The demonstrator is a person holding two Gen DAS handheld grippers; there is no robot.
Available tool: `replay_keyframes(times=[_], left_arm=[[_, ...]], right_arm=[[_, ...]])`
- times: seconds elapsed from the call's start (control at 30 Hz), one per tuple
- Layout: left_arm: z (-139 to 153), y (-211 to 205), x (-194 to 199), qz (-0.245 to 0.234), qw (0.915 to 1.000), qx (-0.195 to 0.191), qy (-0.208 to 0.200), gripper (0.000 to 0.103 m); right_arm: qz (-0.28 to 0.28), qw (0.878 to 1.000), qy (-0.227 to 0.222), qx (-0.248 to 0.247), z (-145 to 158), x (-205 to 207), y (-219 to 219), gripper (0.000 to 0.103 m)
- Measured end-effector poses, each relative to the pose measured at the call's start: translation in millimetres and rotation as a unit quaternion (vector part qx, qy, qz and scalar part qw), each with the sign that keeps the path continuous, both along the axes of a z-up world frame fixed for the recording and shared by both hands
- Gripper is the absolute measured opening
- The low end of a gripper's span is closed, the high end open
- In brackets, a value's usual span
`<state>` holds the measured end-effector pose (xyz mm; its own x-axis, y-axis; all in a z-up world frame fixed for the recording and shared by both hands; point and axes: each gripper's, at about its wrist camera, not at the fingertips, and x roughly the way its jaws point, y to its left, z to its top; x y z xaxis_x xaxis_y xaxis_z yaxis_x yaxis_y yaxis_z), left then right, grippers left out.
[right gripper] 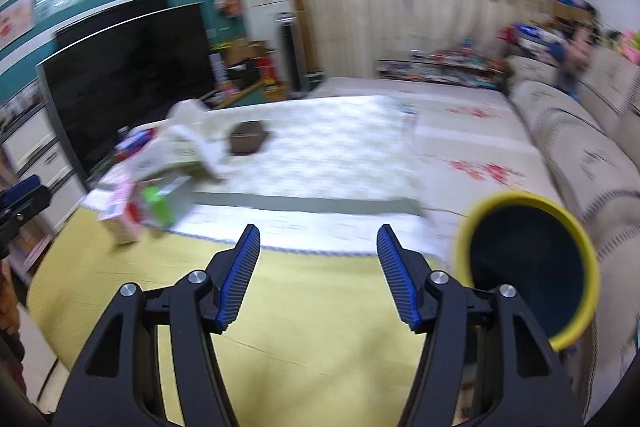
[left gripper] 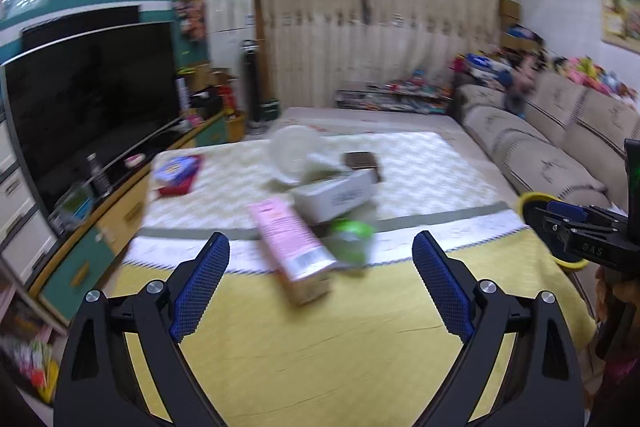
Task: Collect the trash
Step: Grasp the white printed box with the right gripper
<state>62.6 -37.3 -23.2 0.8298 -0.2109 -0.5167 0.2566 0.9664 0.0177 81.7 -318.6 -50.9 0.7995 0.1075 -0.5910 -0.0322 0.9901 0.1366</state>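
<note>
Room: living room; yellow mat across the lower frame, sofa at right.
Trash: pink carton, white box, green cup piled at centre.
Bin: yellow-rimmed bin, lower right.
Left tongs: wide open, empty.
Right tongs: open, empty.
Advice: straddle the carton's narrow sides, then close firmly.
</note>
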Motion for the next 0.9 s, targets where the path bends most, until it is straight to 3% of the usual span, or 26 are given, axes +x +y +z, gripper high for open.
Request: replay_keyframes(times=[0.23, 0.4, 0.47, 0.63, 0.9], left_arm=[[-8.1, 52.7, -0.9, 0.039, 0.9991, -0.016, 0.007, 0.092], [-8.0, 54.7, -4.8, 0.043, 0.9990, -0.014, 0.004, 0.092], [-8.5, 54.5, -2.0, 0.044, 0.9988, -0.018, 0.006, 0.092], [-14.7, 61.6, 3.0, 0.048, 0.9983, -0.027, 0.016, 0.092], [-22.1, 67.5, 11.2, 0.047, 0.9980, -0.034, 0.025, 0.092]], right_arm=[[0.075, 0.997, -0.009, -0.004, 13.5, 37.0, 75.7, 0.058], [0.105, 0.994, -0.006, -0.030, 10.8, 63.0, 116.1, 0.063], [0.109, 0.993, 0.000, -0.040, 8.0, 73.4, 128.2, 0.065], [0.117, 0.991, -0.002, -0.059, 5.4, 97.4, 147.1, 0.082], [0.116, 0.990, 0.007, -0.082, 1.6, 125.9, 164.2, 0.083]])
